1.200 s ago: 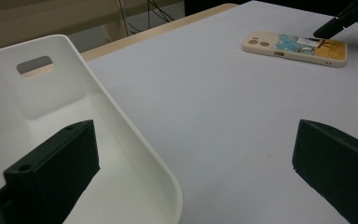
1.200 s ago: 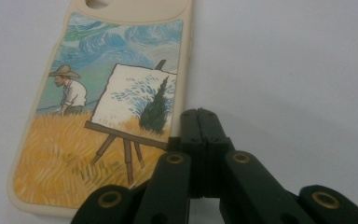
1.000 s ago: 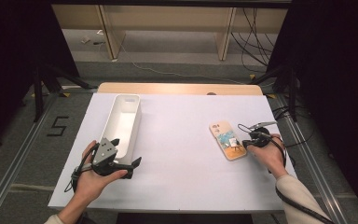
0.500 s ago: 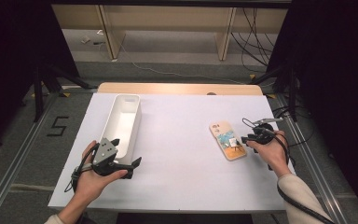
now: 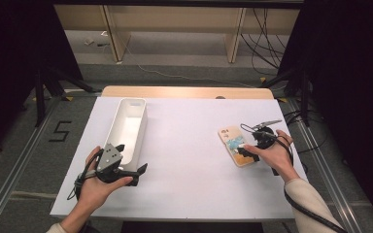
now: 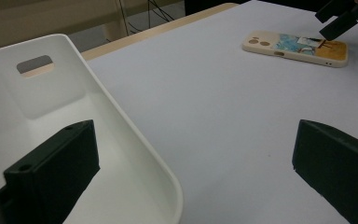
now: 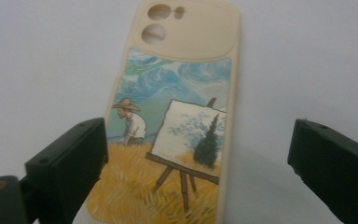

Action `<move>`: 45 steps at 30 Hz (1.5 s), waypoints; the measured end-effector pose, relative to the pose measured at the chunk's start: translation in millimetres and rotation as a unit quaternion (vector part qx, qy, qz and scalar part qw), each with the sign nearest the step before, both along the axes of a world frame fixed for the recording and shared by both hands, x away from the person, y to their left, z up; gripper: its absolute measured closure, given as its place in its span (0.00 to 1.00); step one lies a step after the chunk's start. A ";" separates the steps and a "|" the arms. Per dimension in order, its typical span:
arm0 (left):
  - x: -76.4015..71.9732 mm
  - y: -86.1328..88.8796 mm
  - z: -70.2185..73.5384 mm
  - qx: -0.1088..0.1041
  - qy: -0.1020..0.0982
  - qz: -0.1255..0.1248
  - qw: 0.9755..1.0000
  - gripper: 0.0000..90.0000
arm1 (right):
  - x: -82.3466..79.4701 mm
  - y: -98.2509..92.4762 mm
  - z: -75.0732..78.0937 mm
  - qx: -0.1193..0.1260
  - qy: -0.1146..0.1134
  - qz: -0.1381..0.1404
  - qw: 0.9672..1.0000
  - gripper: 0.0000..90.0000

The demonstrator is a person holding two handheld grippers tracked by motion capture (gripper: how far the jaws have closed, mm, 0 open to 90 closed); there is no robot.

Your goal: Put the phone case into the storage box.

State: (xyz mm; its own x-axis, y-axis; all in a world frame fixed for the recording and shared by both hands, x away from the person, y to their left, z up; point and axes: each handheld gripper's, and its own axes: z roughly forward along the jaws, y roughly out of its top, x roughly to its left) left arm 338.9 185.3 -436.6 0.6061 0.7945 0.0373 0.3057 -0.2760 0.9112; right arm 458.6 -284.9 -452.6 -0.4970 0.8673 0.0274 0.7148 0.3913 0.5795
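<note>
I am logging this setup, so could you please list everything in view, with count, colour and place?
Table: one, white top with a wooden far edge, centre of the high view.
Bin: one, white, long, open, empty, on the table's left side.
Phone case: one, cream with a painted picture of a painter and an easel, flat on the table's right side.
Cables: several, black, on the floor beyond the table.
Floor mark: one, black "5", left of the table.
Left gripper: one, black, jaws open, by the bin's near end, one jaw over the bin.
Right gripper: one, black, jaws open, over the phone case.
Hands: two, one on each gripper.
</note>
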 end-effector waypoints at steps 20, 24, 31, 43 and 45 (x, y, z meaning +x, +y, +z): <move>-0.5 0.4 -0.3 0.001 0.000 0.000 1.000 0.00 | 11.8 29.4 -9.3 -0.054 0.045 0.011 0.997 0.00; -0.8 0.7 -0.3 0.001 0.001 0.000 1.000 0.00 | 14.3 30.7 -13.0 -0.062 0.053 0.005 0.997 0.01; -1.0 0.7 -0.4 0.001 0.001 0.000 1.000 0.00 | 16.1 34.4 -15.8 -0.073 0.064 0.001 0.995 0.02; -1.6 1.1 -0.6 0.001 0.001 0.000 1.000 0.00 | 18.7 37.1 -18.3 -0.082 0.096 -0.015 0.992 0.03; -1.7 1.1 -0.6 0.001 0.001 0.000 1.000 0.00 | 19.2 36.9 -18.0 -0.082 0.099 -0.018 0.992 0.04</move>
